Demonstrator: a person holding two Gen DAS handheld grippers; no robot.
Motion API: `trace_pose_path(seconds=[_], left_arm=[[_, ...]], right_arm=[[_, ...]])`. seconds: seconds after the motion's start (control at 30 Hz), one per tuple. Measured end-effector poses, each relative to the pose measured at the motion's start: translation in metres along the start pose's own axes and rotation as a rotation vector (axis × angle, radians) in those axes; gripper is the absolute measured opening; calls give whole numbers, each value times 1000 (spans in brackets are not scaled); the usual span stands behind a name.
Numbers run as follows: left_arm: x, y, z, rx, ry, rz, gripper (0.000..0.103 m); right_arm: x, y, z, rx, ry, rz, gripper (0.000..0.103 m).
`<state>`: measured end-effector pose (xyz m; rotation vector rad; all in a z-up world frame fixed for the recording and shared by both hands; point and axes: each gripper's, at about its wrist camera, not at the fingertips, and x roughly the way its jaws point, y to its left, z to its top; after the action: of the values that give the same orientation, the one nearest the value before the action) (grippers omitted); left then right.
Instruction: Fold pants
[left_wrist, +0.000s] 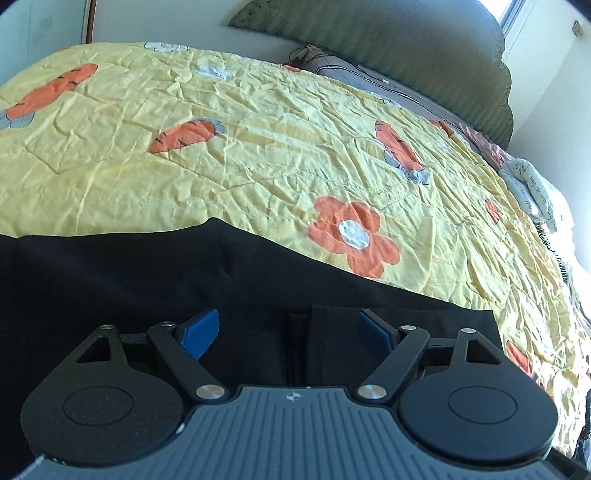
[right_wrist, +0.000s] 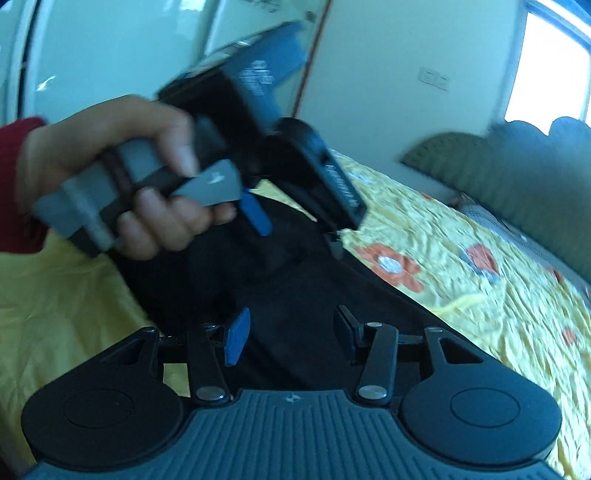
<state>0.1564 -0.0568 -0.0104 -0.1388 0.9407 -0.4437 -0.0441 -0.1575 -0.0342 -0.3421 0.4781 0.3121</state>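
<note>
- Nearest the lens, left wrist view: left gripper (left_wrist: 288, 332), black linkage arms with blue rubber pads (left_wrist: 201, 332), jaws spread wide over dark cloth; nothing pinched between the pads.
- Black pants (left_wrist: 147, 280), soft dark fabric, lying spread across the near part of the bed; a raised vertical fold or doubled edge (left_wrist: 325, 325) stands just inside the right-hand pad, not clamped.
- Yellow quilted bedspread (left_wrist: 258, 147), crumpled cotton with orange carrot and flower appliqués, underneath the pants and running back to the headboard.
- Green ribbed upholstered headboard (left_wrist: 424, 48), far edge; white printed bedding (left_wrist: 535, 192) bundled at the right margin.
- Right wrist view, left side: person's hand (right_wrist: 122, 177) with a red sleeve (right_wrist: 18, 133), wrapped round the grey handle of the left gripper, which appears blurred above the pants.
- Right gripper (right_wrist: 291, 332), same build, jaws partly apart above the black fabric, holding nothing.
- Step in hand, as judged: placing both grippers for a grasp on the garment's edge before a fold.
- Handling advice: centre the raised fold between the left pads before closing; take all layers together; set the right gripper on the matching edge so the cloth lifts evenly; keep the bedspread out of the pinch.
</note>
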Motion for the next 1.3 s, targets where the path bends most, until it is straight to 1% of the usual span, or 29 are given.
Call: trace_pose_path(seconds=[0.1,0.17,0.23,0.27,0.3,0.33,0.37,0.43,0.47,0.5,0.57,0.67,0.77,0.87,0.93,1.03,1.07,1.13,1.17,1.23,1.3], left_arm=[[1,-1,0,4,-1,-3,78],[-1,-3,-2,19,-18,20,73],[-7,-7,-5,59,-49,47,73],[-12,-9,-7,83,-73,70,73],[-16,-10,-9,106,-104,102,73],[-19,-12,-10,125,-134,135,73],[-22,-13,-9,143,-156,167,73],[-26,-11,-6,146,-172,194,73],[-29,-9,-4,140,-175,193,73],[-33,-8,-3,135,-177,188,74],[-39,-6,-3,130,-179,173,75],[-45,-4,-8,116,-161,160,75],[-48,-3,-13,97,-133,121,77],[-53,0,-17,91,-132,125,77],[-55,2,-18,80,-136,131,78],[-58,6,-18,57,-131,122,79],[-59,8,-17,50,-128,117,79],[-61,9,-17,46,-125,115,79],[-62,9,-18,47,-126,117,80],[-63,9,-18,46,-130,124,80],[-63,9,-18,42,-128,121,80]], right_arm=[[8,21,2,-99,20,-7,48],[15,26,2,-116,34,-10,48],[12,24,5,-87,25,35,48],[8,17,8,-41,3,70,48],[3,11,9,5,-21,80,48],[-1,4,11,44,-39,66,48],[-2,-4,14,84,-47,27,48],[0,-10,17,80,-30,-57,49],[1,-10,17,54,-16,-80,48],[1,-7,17,30,-8,-78,48],[-1,0,15,-5,-8,-45,47],[4,12,13,-60,8,-32,46],[15,20,10,-99,39,-46,46],[24,29,7,-142,58,-76,46],[26,32,8,-154,52,-109,46],[30,34,11,-159,41,-131,46],[30,35,11,-167,47,-122,46],[21,39,12,-162,15,-80,46],[18,40,12,-159,9,-78,46],[15,41,10,-182,11,-117,46],[18,40,8,-172,29,-122,46]])
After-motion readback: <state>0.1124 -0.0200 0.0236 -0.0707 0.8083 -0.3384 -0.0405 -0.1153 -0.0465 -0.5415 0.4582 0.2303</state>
